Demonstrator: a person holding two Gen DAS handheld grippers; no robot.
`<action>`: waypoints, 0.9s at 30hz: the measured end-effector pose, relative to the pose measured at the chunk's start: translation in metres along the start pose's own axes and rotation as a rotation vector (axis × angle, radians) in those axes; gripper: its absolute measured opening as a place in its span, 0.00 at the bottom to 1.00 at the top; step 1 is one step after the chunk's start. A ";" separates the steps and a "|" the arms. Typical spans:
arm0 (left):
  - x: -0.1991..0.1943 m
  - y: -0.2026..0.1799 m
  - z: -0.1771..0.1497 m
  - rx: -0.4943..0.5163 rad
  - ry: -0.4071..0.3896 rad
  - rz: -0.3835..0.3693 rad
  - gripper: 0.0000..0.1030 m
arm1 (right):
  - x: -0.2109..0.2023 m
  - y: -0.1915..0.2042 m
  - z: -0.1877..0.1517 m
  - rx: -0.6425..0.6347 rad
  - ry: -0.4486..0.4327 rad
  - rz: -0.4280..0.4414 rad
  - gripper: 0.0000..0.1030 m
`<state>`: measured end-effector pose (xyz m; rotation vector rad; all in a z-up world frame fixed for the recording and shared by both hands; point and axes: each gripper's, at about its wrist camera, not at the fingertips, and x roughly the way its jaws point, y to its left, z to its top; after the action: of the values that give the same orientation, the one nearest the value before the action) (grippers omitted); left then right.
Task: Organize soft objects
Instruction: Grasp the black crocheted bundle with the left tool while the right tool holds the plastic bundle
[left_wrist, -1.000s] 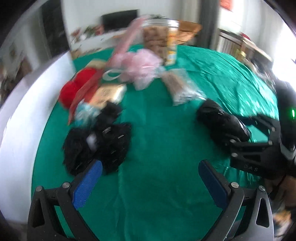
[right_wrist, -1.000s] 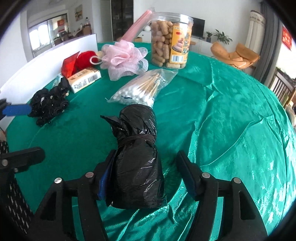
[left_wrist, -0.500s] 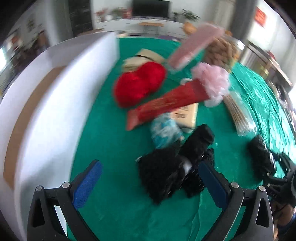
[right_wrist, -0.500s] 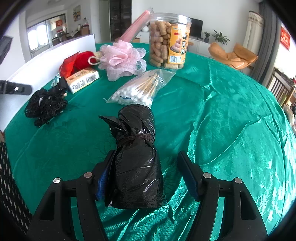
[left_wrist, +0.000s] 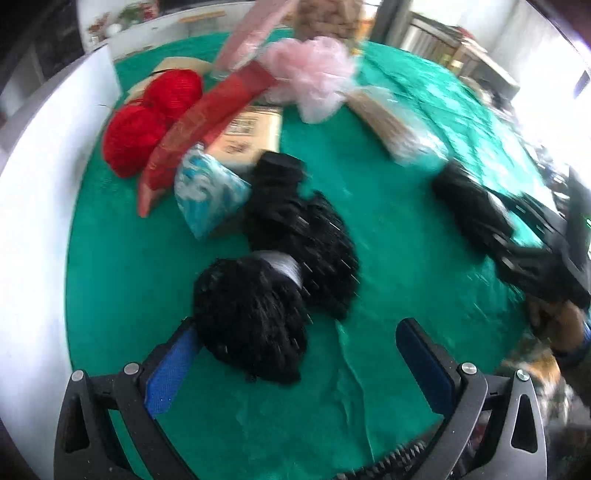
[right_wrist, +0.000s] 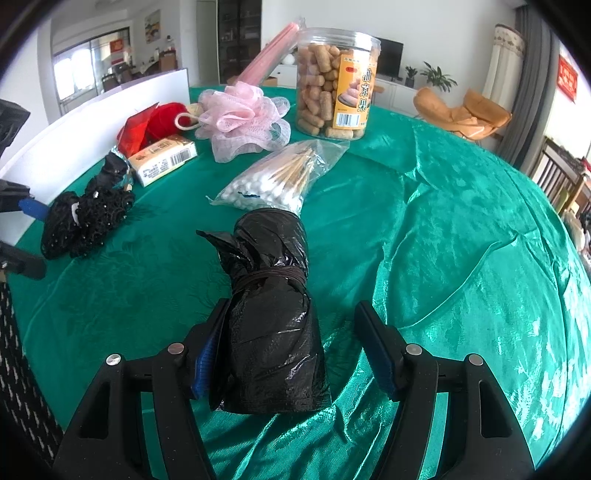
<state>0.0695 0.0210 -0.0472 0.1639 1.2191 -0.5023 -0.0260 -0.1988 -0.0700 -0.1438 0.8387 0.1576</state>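
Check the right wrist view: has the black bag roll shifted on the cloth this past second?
No. The black bag roll keeps its place just short of the cotton swab bag, between the open right gripper jaws.

Bright daylight, left view blurred, fisheye edges

Green-clothed table (right_wrist: 461, 229) carries black bag roll (right_wrist: 271, 317), cotton swabs (right_wrist: 273, 177), jar (right_wrist: 336, 83).

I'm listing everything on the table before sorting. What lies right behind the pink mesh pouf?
Behind the pink mesh pouf stand a clear snack jar and a leaning pink tube. The tube's lower end is hidden by the pouf.
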 end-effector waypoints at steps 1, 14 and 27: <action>0.006 0.001 0.006 -0.029 -0.001 0.032 1.00 | 0.000 0.000 0.000 0.000 0.000 0.000 0.68; 0.030 -0.010 0.012 -0.165 -0.087 0.197 1.00 | 0.000 0.000 0.000 0.000 -0.001 -0.014 0.70; 0.028 -0.015 0.005 -0.185 -0.124 0.219 1.00 | -0.001 0.001 0.000 -0.004 -0.002 -0.046 0.75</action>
<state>0.0738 -0.0020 -0.0693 0.1056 1.1038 -0.2049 -0.0266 -0.1981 -0.0694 -0.1668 0.8329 0.1161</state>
